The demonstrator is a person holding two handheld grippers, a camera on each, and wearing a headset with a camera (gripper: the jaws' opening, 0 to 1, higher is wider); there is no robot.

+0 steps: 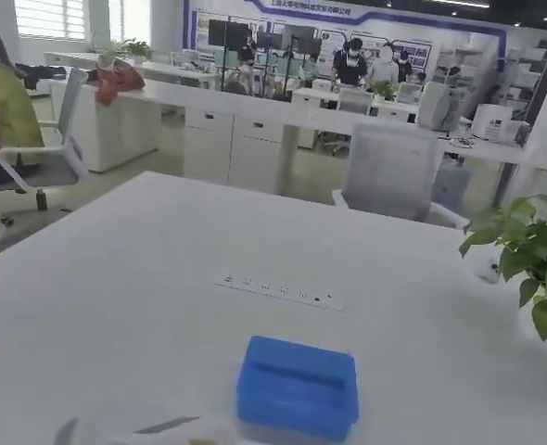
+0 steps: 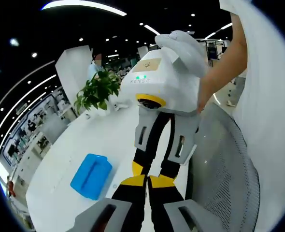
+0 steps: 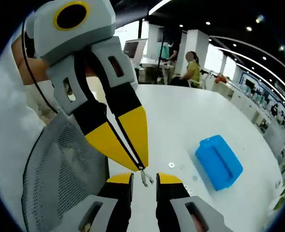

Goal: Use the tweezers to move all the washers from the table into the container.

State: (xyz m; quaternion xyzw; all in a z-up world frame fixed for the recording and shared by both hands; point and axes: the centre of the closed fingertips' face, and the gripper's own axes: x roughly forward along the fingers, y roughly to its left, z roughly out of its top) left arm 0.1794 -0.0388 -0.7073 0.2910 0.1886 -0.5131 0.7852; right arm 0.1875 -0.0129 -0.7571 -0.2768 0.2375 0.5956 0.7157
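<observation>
The blue lidded container sits on the white table near its front edge, and is also seen in both gripper views. A few small washers lie on the table beside it. In the right gripper view my left gripper comes in from the upper left with its yellow tips pressed together on the thin metal tweezers. The tweezer points stick out between the jaws of my right gripper, which stand apart. In the left gripper view my left gripper meets the right gripper tip to tip.
A power strip lies at the table's middle and a potted plant stands at its right edge. A grey mesh chair back is close behind both grippers. Further desks, chairs and people fill the room beyond.
</observation>
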